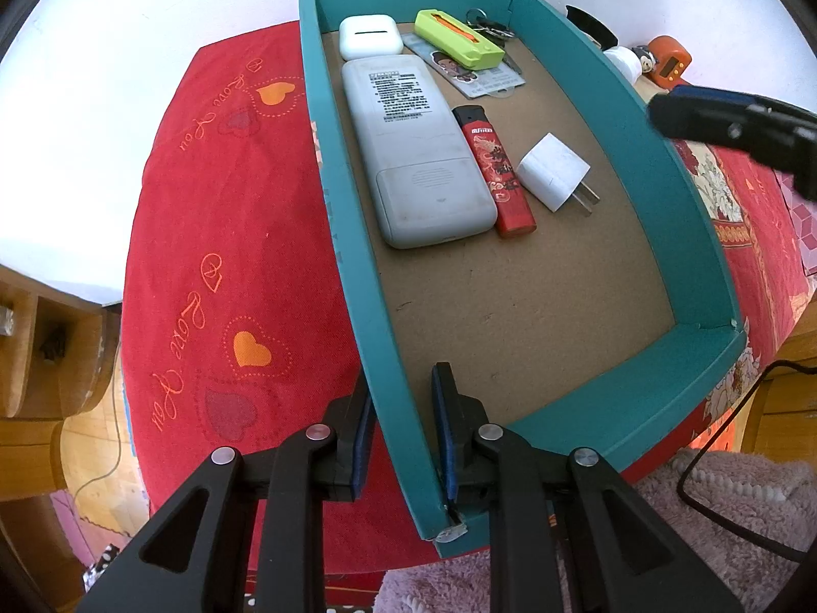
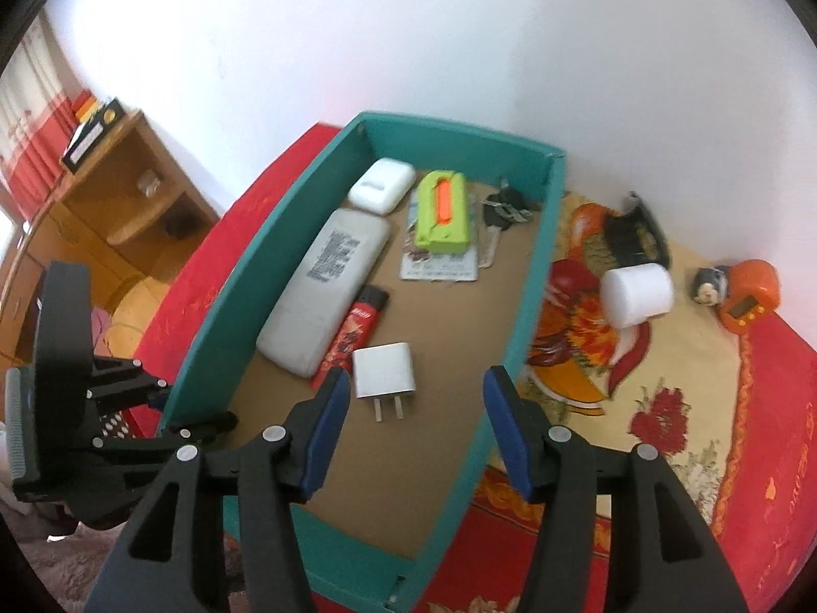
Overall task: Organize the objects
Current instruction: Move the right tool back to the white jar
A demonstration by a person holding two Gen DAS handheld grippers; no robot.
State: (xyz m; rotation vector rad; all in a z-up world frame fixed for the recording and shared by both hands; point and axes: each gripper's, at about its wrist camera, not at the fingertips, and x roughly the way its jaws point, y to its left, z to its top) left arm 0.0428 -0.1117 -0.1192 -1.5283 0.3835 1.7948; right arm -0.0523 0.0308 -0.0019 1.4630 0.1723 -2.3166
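Observation:
A teal box [image 1: 618, 102] [image 2: 531, 276] lies on the red cloth. It holds a white remote [image 1: 413, 153] [image 2: 327, 286], a red lighter [image 1: 495, 168] [image 2: 357, 327], a white charger plug [image 1: 554, 171] [image 2: 383, 373], an earbud case [image 1: 367, 36], a green case [image 1: 457, 43], keys [image 2: 503, 209] and a card [image 2: 439, 265]. My left gripper [image 1: 403, 434] is shut on the box's left wall near the front corner. My right gripper [image 2: 417, 387] hangs open over the box just above the plug, with nothing between its pads.
Right of the box, on the patterned cloth, stand a white jar [image 2: 635, 293], a black brush [image 2: 638, 235], a small figure [image 2: 710, 281] and an orange timer [image 2: 750, 296]. A wooden shelf [image 2: 117, 179] is at the left. A pink blanket [image 1: 715, 500] and a black cable lie in front.

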